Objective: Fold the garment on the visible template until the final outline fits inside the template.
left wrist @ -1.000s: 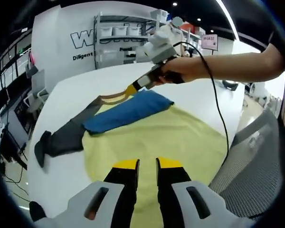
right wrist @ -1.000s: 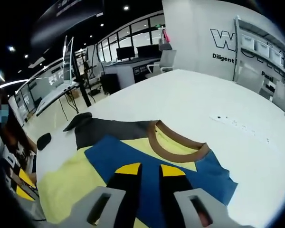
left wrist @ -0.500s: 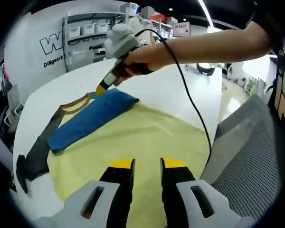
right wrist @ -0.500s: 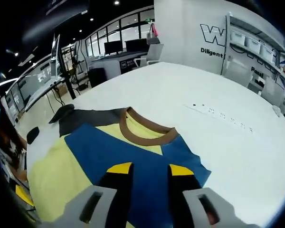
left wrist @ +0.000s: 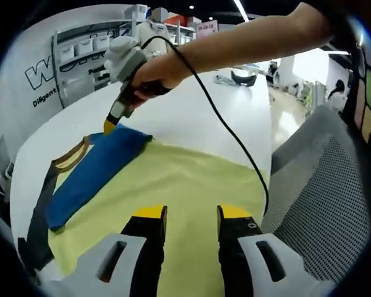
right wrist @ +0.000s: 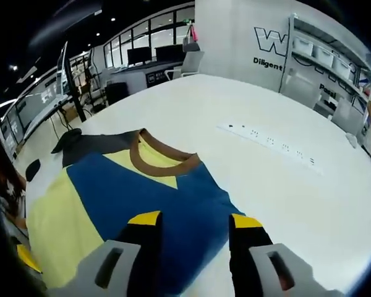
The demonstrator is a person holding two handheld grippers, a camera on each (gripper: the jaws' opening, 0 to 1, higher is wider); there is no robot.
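Your right gripper [right wrist: 188, 218] hangs with its jaws apart and empty, directly over the blue shoulder of the shirt [right wrist: 142, 192]. In the left gripper view you can see that same right gripper [left wrist: 109, 127] tipped down at the blue sleeve's far corner; whether its tip actually touches the cloth is hard to tell from there. Your left gripper [left wrist: 188, 211] also has its jaws apart with nothing in them, poised above the yellow body of the shirt [left wrist: 173, 185].

The shirt lies flat on the white table [right wrist: 284, 185], brown collar [right wrist: 161, 162] toward the far left of your right gripper, a dark sleeve [right wrist: 93, 143] beyond it. The blue sleeve is already folded in over the yellow panel, and its long axis runs away from your right jaws toward the collar. I can't pick out a separate template outline.

The next fold likely turns on that blue edge: it sits right under your right gripper, while your left is well back over the hem side. A strip with small dots [right wrist: 272, 145] lies on the table, well apart from the shirt, and a mesh chair [left wrist: 324, 198] stands at your right.
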